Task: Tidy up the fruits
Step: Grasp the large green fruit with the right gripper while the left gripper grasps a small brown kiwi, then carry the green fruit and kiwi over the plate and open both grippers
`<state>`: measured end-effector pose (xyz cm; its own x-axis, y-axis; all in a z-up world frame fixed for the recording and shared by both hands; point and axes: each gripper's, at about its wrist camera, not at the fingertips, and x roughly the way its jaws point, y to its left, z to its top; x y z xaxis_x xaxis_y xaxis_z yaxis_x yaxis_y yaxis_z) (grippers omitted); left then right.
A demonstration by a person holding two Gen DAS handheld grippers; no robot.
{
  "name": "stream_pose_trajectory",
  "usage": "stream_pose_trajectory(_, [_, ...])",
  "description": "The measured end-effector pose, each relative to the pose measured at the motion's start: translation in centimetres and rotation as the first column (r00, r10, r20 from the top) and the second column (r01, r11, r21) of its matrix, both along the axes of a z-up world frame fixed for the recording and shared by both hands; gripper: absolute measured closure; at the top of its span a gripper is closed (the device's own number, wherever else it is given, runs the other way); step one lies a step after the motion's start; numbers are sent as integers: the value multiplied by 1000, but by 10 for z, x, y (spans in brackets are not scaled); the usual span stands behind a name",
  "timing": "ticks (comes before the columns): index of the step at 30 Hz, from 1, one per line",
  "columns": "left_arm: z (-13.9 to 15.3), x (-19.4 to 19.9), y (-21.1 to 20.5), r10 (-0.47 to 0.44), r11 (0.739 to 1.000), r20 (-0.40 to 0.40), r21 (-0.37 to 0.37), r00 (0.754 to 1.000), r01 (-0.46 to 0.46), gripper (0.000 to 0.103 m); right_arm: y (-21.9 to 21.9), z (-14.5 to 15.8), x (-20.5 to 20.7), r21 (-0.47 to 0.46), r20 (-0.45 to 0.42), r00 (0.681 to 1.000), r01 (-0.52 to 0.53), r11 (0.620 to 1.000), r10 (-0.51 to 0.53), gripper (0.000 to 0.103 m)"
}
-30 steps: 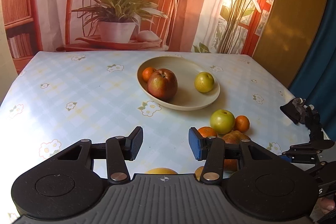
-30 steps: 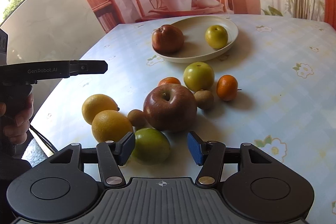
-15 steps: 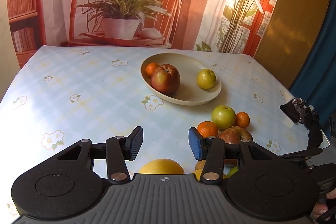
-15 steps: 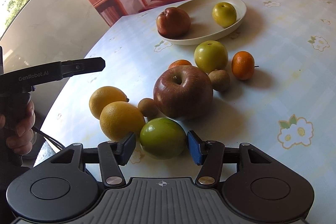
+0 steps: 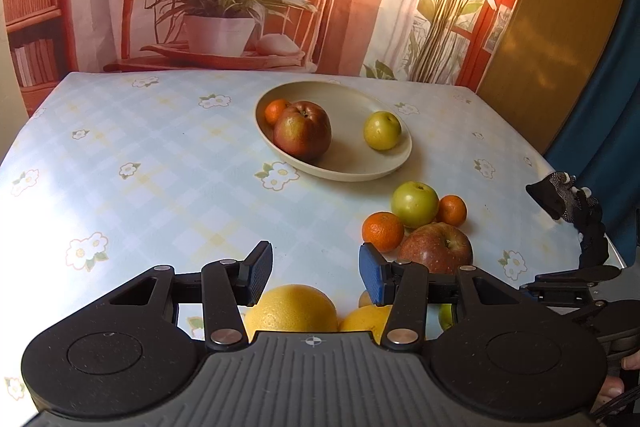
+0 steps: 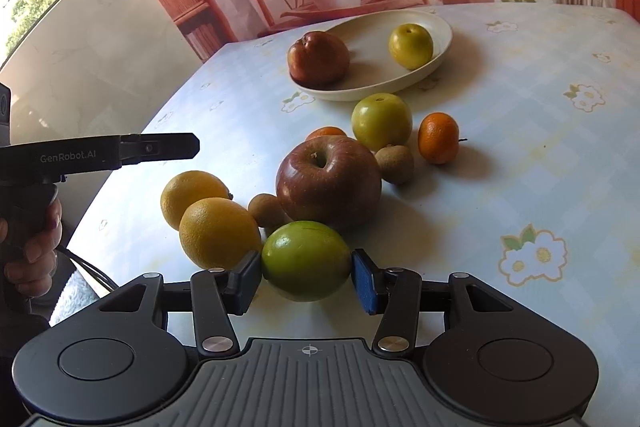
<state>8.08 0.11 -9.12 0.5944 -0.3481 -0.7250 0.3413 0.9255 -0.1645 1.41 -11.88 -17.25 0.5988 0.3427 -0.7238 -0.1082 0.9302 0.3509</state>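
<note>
While the left claw [image 5: 316, 273] hangs apart and empty above a near yellow orange [image 5: 291, 309], loose fruit waits right of it, the bowl [image 5: 352, 171] farther off. In the right view, the right claw [image 6: 306, 277] is closing around a green apple [image 6: 306, 259], pads touching its sides, probably bound for the bowl [image 6: 436, 57].
</note>
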Motion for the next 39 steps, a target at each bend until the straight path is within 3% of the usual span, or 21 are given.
stream_pose_trajectory(8, [-13, 26, -19, -117, 993, -176, -10, 977, 117, 55, -21, 4, -6, -64, 13, 997, 74, 995, -73, 58])
stream_pose_trajectory(12, [-22, 42, -29, -173, 985, -278, -30, 945, 172, 55, -34, 7, -6, -118, 35, 993, 115, 986, -112, 58])
stream_pose_trajectory(14, [-28, 49, -31, -186, 982, -332, -43, 925, 182, 60, -41, 10, -5, -134, 46, 990, 140, 981, -135, 58])
stream_pose_trajectory(19, [-44, 61, -39, -205, 977, -400, -32, 893, 209, 64, -53, 16, -3, -179, 80, 984, 171, 969, -158, 58])
stream_pose_trajectory(28, [-61, 67, -55, -239, 963, -444, 9, 864, 271, 64, -64, 18, -2, -179, 95, 979, 197, 964, -182, 58])
stream_pose_trajectory(33, [-71, 69, -63, -253, 957, -462, 11, 850, 290, 71, -67, 14, -1, -159, 87, 977, 205, 966, -193, 58])
stream_pose_trajectory(35, [-73, 68, -65, -260, 954, -454, 14, 852, 298, 76, -67, 13, -1, -154, 86, 976, 210, 965, -199, 58])
stream_pose_trajectory(39, [-72, 66, -61, -241, 960, -418, 27, 876, 277, 77, -70, 13, -2, -152, 89, 974, 219, 964, -207, 58])
